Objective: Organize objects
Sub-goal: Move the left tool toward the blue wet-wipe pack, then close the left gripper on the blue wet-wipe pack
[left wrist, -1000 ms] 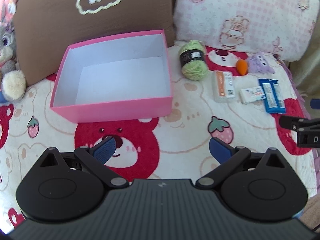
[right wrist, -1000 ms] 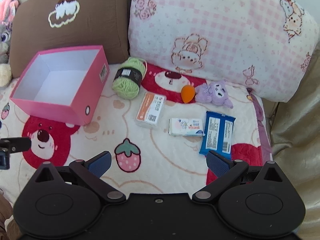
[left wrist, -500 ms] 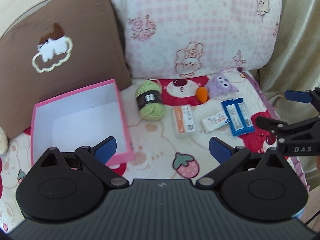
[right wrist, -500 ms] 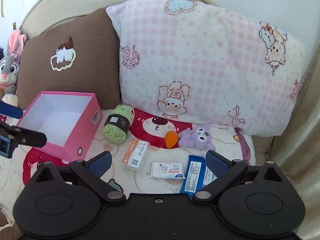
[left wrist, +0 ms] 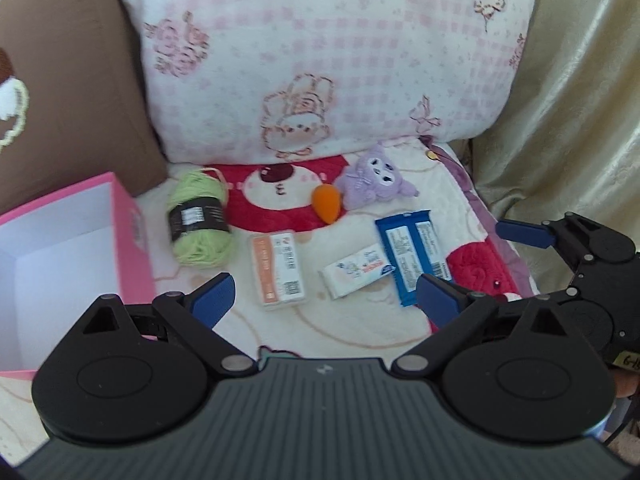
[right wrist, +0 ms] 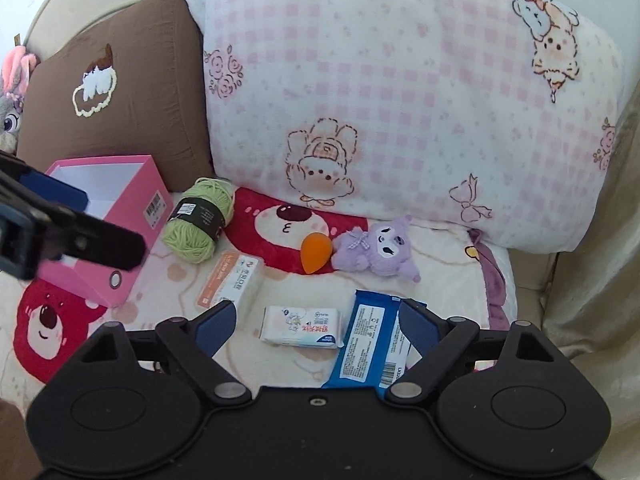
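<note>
Right gripper [right wrist: 314, 324]: jaws apart and holding nothing, having just been narrowing, with the white tissue pack [right wrist: 302, 326] lying on the blanket between and just ahead of my fingertips. The blue wrapper [right wrist: 370, 348] lies beside the pack on its right, partly under my right finger; its long axis runs away from me, roughly along the line I point, while the tissue pack's long axis runs across that line. I judge one of these two to be my next pick, the right gripper being the nearer to both.

Left gripper [left wrist: 324, 300]: jaws apart, empty, above the clear card box [left wrist: 280, 270], whose long axis also runs away from me.

Farther off toward the pillow lie the green yarn [right wrist: 200, 220], the orange egg-shaped piece [right wrist: 316, 251] and the purple plush [right wrist: 378, 250]. The pink box [right wrist: 128, 216], open and empty as far as I see, sits well to the left of the row.
</note>
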`<state>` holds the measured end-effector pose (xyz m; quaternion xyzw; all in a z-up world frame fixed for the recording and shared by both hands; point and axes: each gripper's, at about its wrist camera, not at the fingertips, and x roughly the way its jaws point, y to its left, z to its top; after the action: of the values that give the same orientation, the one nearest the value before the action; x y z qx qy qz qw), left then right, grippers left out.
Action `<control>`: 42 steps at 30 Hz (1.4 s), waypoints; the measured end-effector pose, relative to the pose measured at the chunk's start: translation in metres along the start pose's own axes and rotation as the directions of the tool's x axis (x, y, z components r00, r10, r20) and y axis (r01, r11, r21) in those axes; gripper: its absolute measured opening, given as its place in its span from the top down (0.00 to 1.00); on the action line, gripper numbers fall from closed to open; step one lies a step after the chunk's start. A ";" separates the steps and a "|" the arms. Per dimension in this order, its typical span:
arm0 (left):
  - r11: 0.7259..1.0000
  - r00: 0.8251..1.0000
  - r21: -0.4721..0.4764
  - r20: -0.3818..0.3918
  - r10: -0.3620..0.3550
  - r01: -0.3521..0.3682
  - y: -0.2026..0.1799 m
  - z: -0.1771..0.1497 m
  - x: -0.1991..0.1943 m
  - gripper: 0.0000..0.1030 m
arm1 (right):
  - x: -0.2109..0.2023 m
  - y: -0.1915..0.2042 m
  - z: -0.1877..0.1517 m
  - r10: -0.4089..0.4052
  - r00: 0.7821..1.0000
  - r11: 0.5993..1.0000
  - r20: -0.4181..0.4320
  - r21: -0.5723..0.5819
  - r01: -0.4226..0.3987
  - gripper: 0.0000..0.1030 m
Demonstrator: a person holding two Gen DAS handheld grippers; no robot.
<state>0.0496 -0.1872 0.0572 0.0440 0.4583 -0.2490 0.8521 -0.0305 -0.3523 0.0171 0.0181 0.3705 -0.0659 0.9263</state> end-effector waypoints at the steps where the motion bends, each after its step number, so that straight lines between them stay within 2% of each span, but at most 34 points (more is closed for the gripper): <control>1: 1.000 1.000 -0.002 0.000 -0.012 0.012 -0.003 0.001 0.009 0.05 | 0.001 -0.003 0.000 0.005 1.000 1.000 0.010 0.001 -0.005 0.12; 8: 0.996 0.996 -0.051 0.055 -0.072 0.075 -0.012 0.006 0.054 0.05 | 0.024 -0.030 -0.011 -0.026 0.999 0.999 0.034 0.048 0.024 0.12; 12: 0.991 0.992 -0.082 0.069 -0.104 0.109 -0.014 0.007 0.080 0.08 | 0.046 -0.046 -0.021 0.009 0.999 0.994 -0.037 0.110 -0.005 0.12; 25: 0.975 0.981 -0.122 -0.036 -0.191 0.185 -0.027 -0.013 0.151 0.17 | 0.086 -0.049 -0.036 0.031 0.982 0.997 -0.186 0.080 -0.016 0.12; 34: 0.949 0.958 -0.168 -0.068 -0.280 0.266 -0.034 -0.024 0.185 0.36 | 0.117 -0.061 -0.048 0.026 0.968 0.994 -0.249 0.114 0.002 0.12; 39: 0.956 0.959 -0.149 -0.092 -0.270 0.254 -0.043 -0.030 0.201 0.47 | 0.130 -0.065 -0.053 0.012 0.958 0.991 -0.288 0.133 0.027 0.12; 42: 0.950 0.954 -0.166 -0.101 -0.284 0.265 -0.042 -0.031 0.208 0.54 | 0.135 -0.064 -0.056 0.006 0.951 0.991 -0.309 0.129 0.036 0.14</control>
<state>0.1014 -0.2941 -0.1218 -0.0694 0.5293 -0.3266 0.7800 0.0195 -0.4257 -0.1159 0.0871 0.5054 -0.0940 0.8533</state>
